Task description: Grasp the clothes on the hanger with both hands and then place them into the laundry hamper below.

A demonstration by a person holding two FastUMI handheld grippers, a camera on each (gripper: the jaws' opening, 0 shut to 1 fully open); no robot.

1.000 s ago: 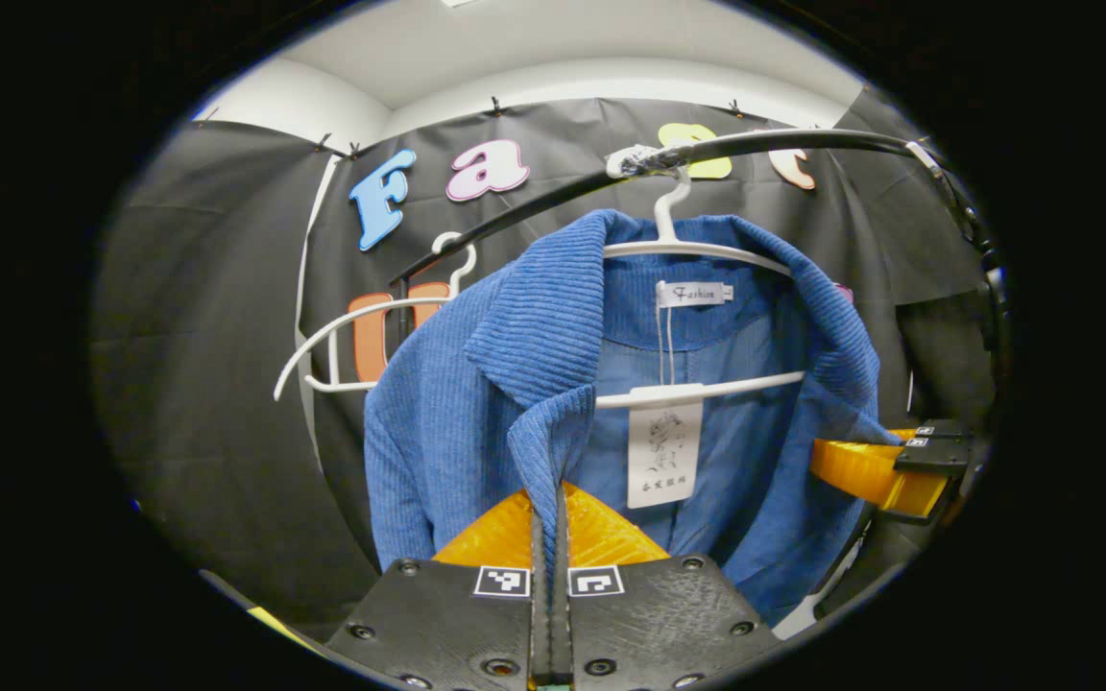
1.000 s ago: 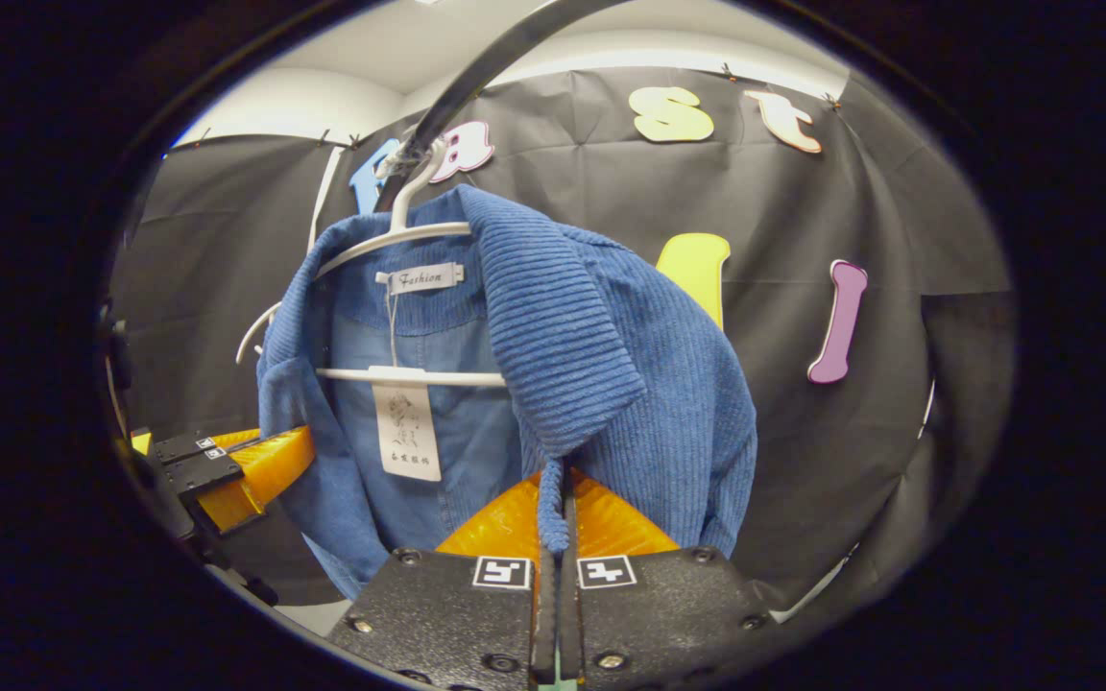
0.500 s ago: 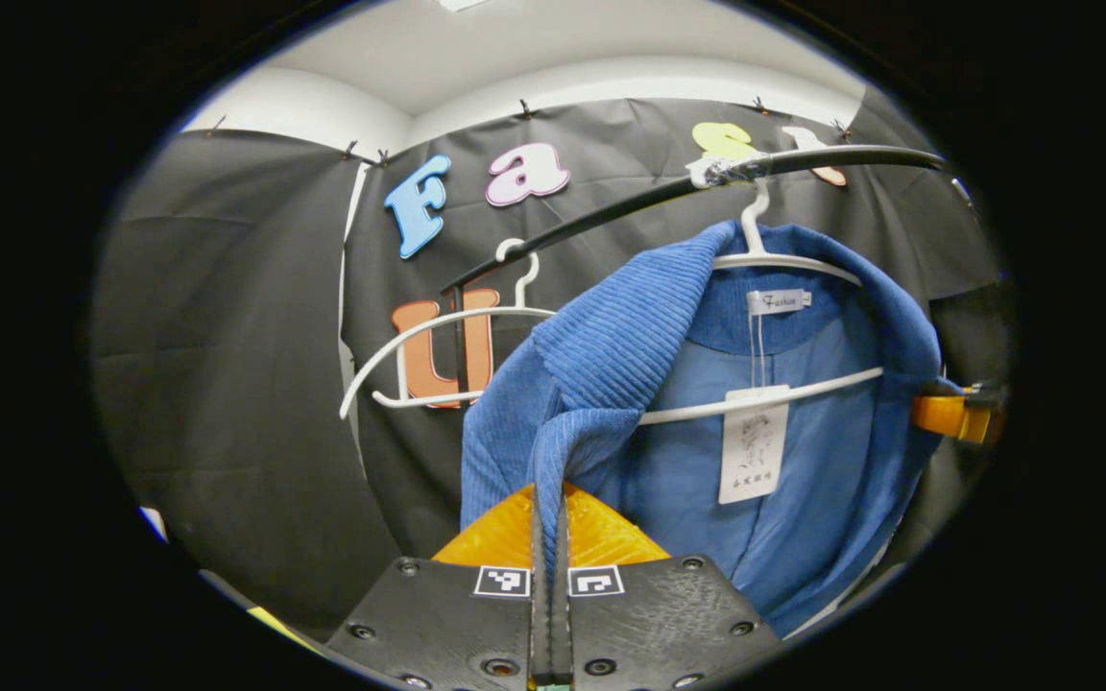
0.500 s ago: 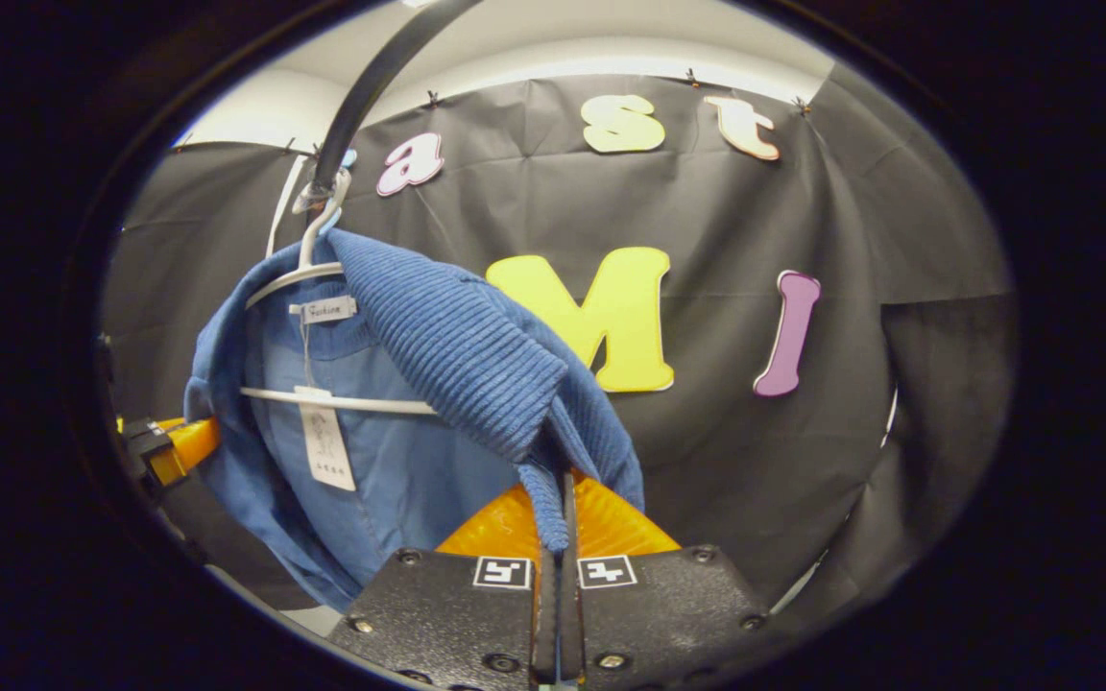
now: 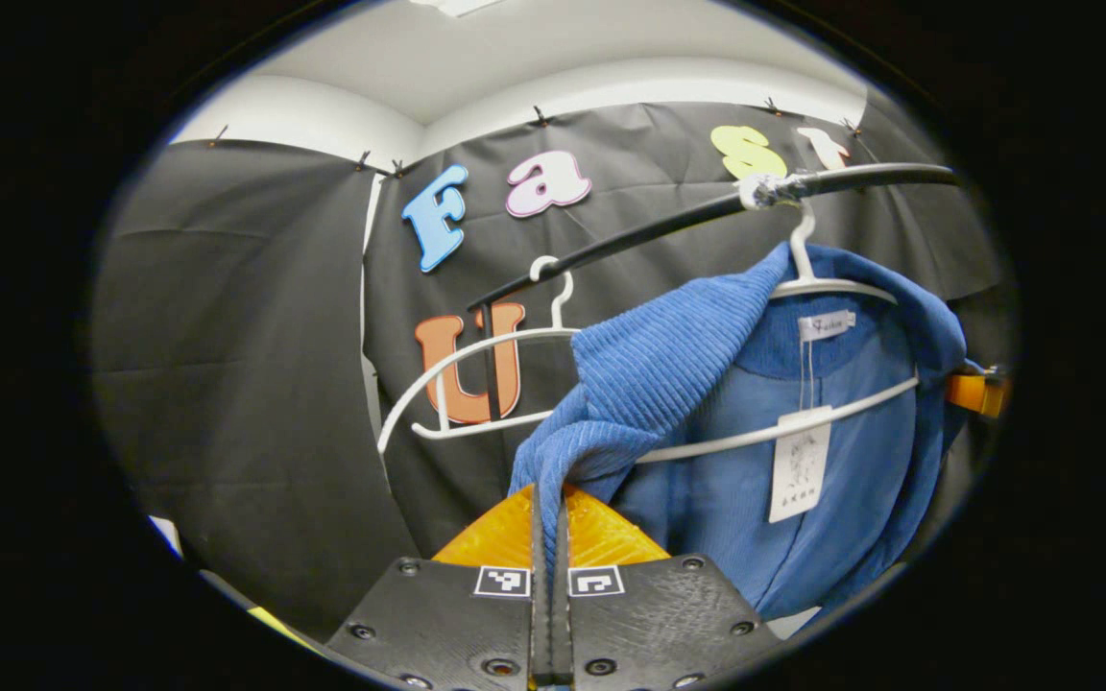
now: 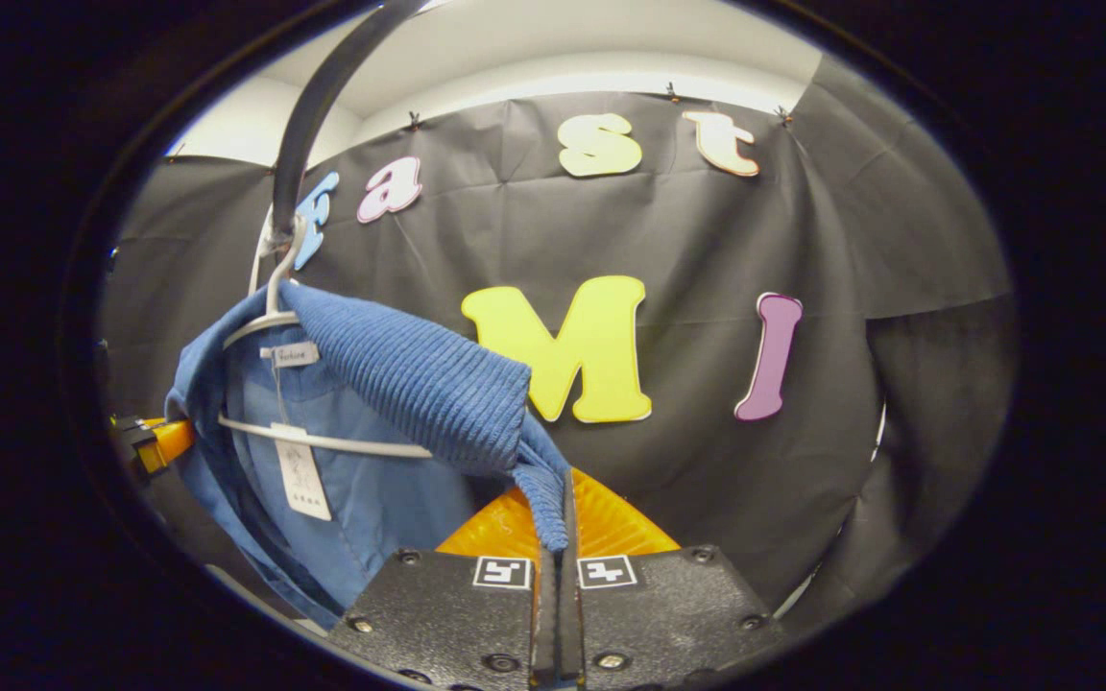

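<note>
Left gripper view: you've spread both lapels outward. Your left gripper [image 5: 550,518] and right gripper [image 6: 558,523] each pinch the blue jacket [image 5: 668,374], which slides off the hanger [image 5: 807,288] toward the frame's right.

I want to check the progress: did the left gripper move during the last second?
Yes. In the left gripper view, the rail and white hanger slid rightward, so the left gripper, shut on the blue jacket, pulled leftward.

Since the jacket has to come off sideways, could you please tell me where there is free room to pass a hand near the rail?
Free: in the right gripper view, the space beyond the blue corduroy jacket, against the black cloth wall. Crowded: in the left gripper view, the empty white plastic hanger hangs close beside the jacket on the black rail.
</note>
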